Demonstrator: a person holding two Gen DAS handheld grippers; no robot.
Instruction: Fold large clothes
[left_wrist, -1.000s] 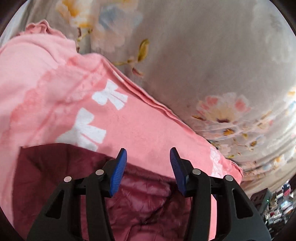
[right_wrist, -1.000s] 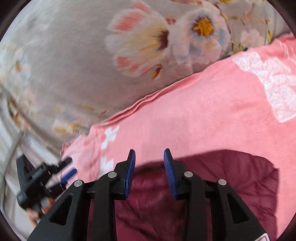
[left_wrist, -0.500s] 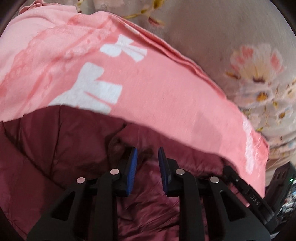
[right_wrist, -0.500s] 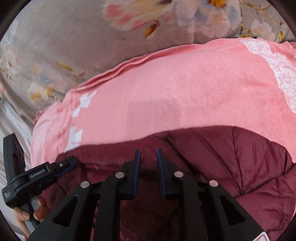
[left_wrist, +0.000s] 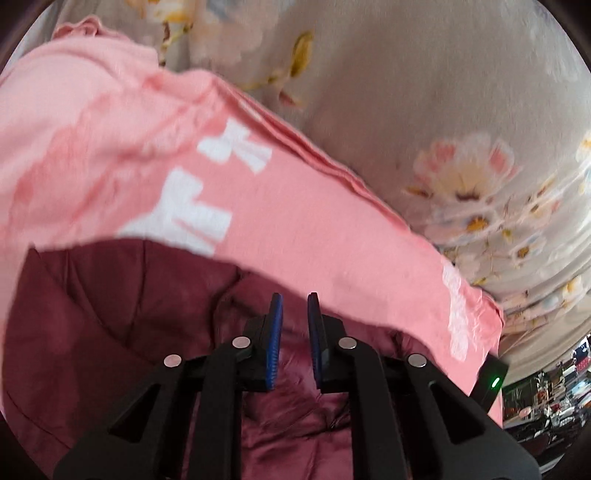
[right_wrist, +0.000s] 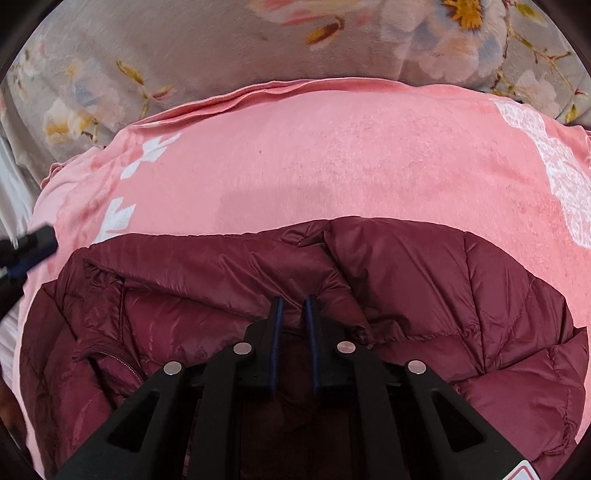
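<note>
Folding a maroon puffer jacket (right_wrist: 424, 288) lying on the pink blanket (right_wrist: 332, 162).
Left gripper (left_wrist: 294, 332) and right gripper (right_wrist: 293, 325) show narrow gaps over jacket fabric; any pinch I cannot tell. Next: probably carry the layer toward the blanket's near edge.

Bed covered with a grey floral bedspread (right_wrist: 192, 40), big pale flowers printed on it. A pink blanket (right_wrist: 332, 158) with white bow and lace prints lay directly on the bedspread, its layered edge running along the far side. The maroon puffer jacket (right_wrist: 461, 288) rested on the blanket.
</note>
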